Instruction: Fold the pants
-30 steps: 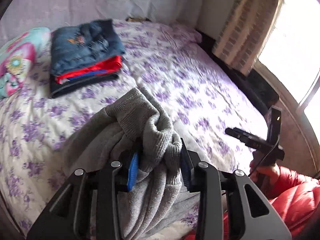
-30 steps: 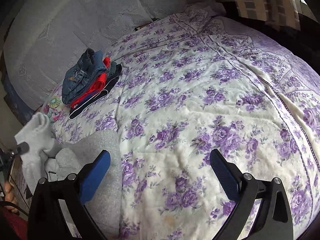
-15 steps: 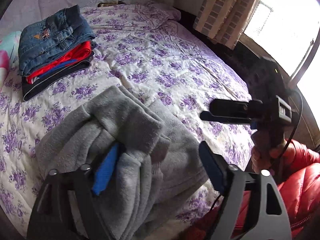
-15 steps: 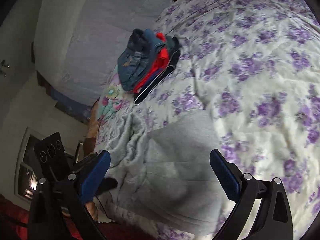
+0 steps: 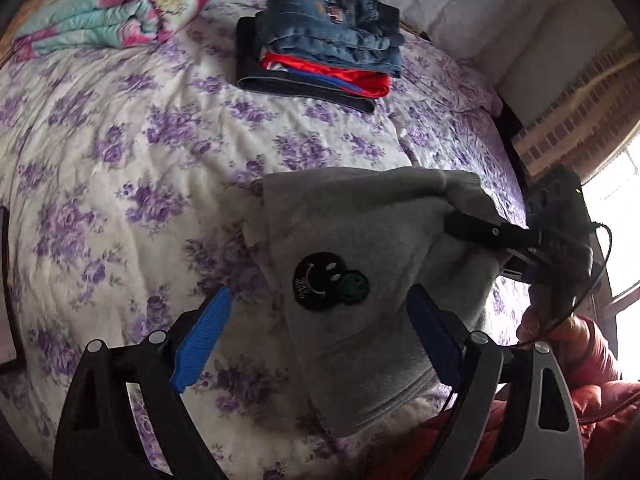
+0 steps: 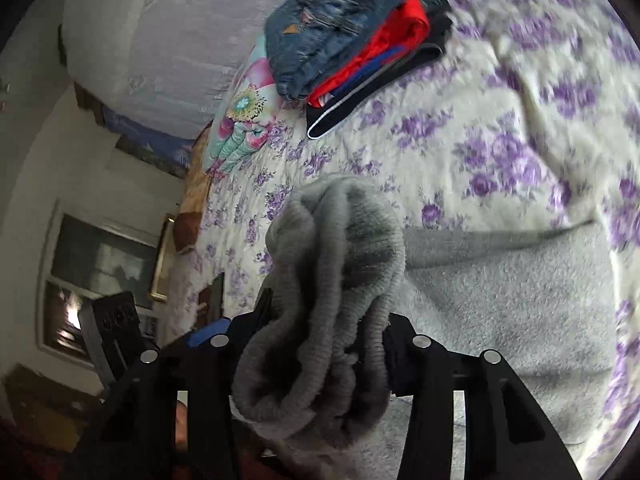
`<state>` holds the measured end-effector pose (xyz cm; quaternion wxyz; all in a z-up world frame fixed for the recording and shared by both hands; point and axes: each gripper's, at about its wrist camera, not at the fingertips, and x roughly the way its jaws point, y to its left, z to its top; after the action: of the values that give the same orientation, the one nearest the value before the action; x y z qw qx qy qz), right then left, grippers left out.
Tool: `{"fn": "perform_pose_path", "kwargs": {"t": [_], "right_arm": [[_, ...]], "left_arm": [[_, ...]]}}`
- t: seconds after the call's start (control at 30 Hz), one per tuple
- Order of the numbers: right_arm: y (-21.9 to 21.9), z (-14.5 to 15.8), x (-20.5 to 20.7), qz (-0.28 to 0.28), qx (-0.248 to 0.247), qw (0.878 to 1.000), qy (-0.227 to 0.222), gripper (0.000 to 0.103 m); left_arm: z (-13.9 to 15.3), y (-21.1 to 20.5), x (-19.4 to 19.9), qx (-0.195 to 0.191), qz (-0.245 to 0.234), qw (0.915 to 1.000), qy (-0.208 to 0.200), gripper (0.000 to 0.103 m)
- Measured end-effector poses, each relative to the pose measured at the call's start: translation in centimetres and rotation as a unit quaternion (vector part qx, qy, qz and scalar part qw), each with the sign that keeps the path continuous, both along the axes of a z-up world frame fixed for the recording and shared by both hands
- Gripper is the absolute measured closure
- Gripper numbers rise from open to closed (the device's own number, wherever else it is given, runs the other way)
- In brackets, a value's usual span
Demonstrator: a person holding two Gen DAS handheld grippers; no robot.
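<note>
The grey pants [image 5: 360, 248] are lying on the flowered bed [image 5: 120, 168] – the left hand-held gripper [image 5: 316, 328] is hovering over them, its jaws opening wide and gripping nothing; the right hand-held gripper [image 6: 320, 344] is closing on their bunched ribbed end, near the stack of folded clothes [image 5: 320, 60]

This is a home bedroom: a bed [image 5: 120, 152] under a purple-flowered quilt carries a stack of folded clothes [image 5: 320, 40] and a rolled colourful blanket [image 5: 116, 8], with a patterned curtain [image 5: 568, 108] by a bright window [image 5: 624, 216].
</note>
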<state>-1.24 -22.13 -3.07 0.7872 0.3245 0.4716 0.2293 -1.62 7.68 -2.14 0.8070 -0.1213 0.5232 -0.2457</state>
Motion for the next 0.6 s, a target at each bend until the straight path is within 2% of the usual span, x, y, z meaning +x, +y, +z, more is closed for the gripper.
{"fn": "perform_pose_path", "kwargs": {"t": [0.1, 0.17, 0.2, 0.27, 0.33, 0.4, 0.47, 0.5, 0.53, 0.57, 0.6], "right_arm": [[0.7, 4.2, -2.1, 0.016, -0.050, 0.997, -0.064, 0.065], [0.1, 7.4, -4.3, 0.014, -0.060, 0.993, -0.101, 0.065], [-0.5, 8.7, -5.2, 0.010, -0.072, 0.991, -0.113, 0.065], [-3.0, 9.1, -6.9, -0.019, -0.080, 0.991, -0.104, 0.065], [-6.0, 6.3, -7.9, -0.062, -0.079, 0.993, -0.061, 0.065], [-8.7, 0.4, -8.2, -0.110, -0.074, 0.991, 0.014, 0.065], [-10.3, -5.6, -8.6, -0.146, -0.041, 0.985, 0.085, 0.060], [-10.8, -6.8, -9.0, -0.168, -0.014, 0.983, 0.075, 0.058], [-10.9, -6.9, -9.1, -0.179, -0.006, 0.981, 0.069, 0.056], [-10.8, -6.7, -9.0, -0.175, -0.018, 0.982, 0.070, 0.056], [-10.7, -6.2, -8.9, -0.169, -0.034, 0.983, 0.066, 0.053]], "left_arm": [[0.6, 0.1, 0.1, -0.005, 0.001, 0.9999, -0.010, 0.017], [2.0, -0.6, -0.2, -0.008, -0.017, 0.9991, -0.038, 0.017], [2.7, -1.1, -0.3, -0.007, -0.027, 0.9981, -0.054, 0.017], [3.8, -2.4, -0.4, -0.001, -0.051, 0.9954, -0.081, 0.014], [4.4, -3.8, -0.2, -0.009, -0.076, 0.9932, -0.088, 0.012], [4.2, -5.6, 0.2, -0.023, -0.103, 0.9912, -0.080, 0.012], [3.3, -7.9, 0.5, -0.008, -0.133, 0.9891, -0.063, 0.011], [2.2, -9.5, 0.7, 0.017, -0.157, 0.9864, -0.045, 0.011], [1.4, -10.6, 0.8, 0.036, -0.171, 0.9841, -0.032, 0.005], [0.7, -11.0, 1.1, 0.042, -0.168, 0.9845, -0.025, 0.004], [0.3, -10.8, 1.5, 0.027, -0.163, 0.9861, -0.014, 0.004]]}}
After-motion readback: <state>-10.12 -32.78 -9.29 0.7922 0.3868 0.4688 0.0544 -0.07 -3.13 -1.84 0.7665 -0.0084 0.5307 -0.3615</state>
